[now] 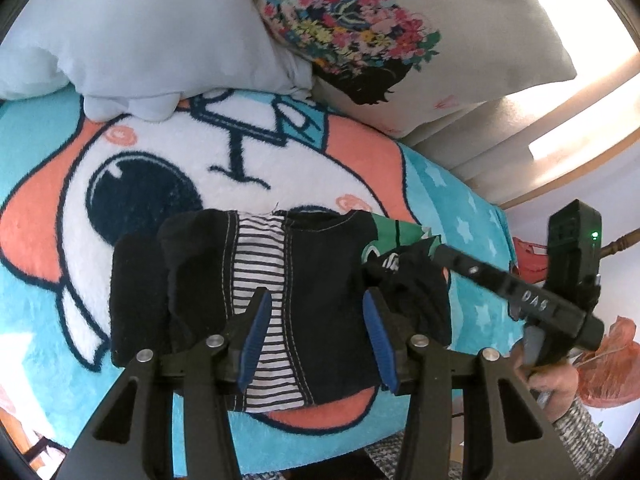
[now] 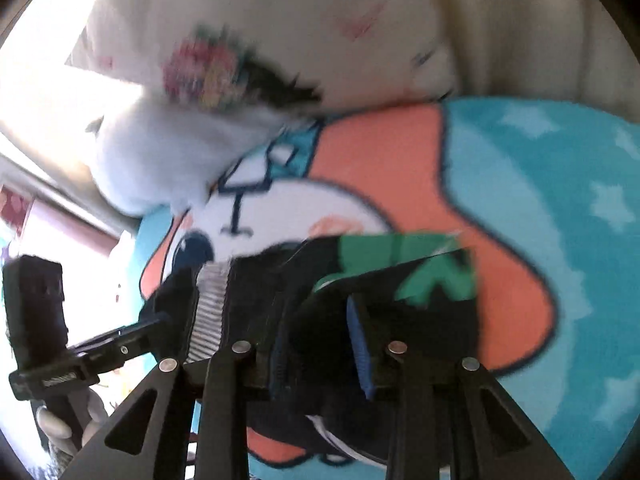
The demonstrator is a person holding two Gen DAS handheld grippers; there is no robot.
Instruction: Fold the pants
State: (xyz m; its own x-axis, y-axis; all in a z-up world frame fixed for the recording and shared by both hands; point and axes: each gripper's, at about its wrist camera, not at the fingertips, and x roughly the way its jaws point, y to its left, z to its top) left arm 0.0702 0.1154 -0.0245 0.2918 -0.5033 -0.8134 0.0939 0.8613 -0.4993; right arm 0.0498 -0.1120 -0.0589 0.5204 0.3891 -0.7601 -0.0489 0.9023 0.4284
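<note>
Small dark pants (image 1: 320,280) with a striped lining panel and a green print lie partly folded on a cartoon fleece blanket (image 1: 80,184). My left gripper (image 1: 316,304) is open and hovers just above the pants' middle, its blue pads on either side of the dark cloth. My right gripper (image 2: 320,328) is at the pants' (image 2: 400,280) green-printed end, a dark fold lying between its blue pads (image 2: 358,344); the view is blurred and the jaws stand apart. The right gripper's body (image 1: 520,292) shows in the left wrist view, reaching into the pants' right end.
A pale blue pillow (image 1: 140,36) and a flower-print pillow (image 1: 400,28) lie at the bed's head. A wooden headboard rail (image 1: 580,176) and a wall lie beyond the right side. The left gripper's body (image 2: 40,320) shows at the left in the right wrist view.
</note>
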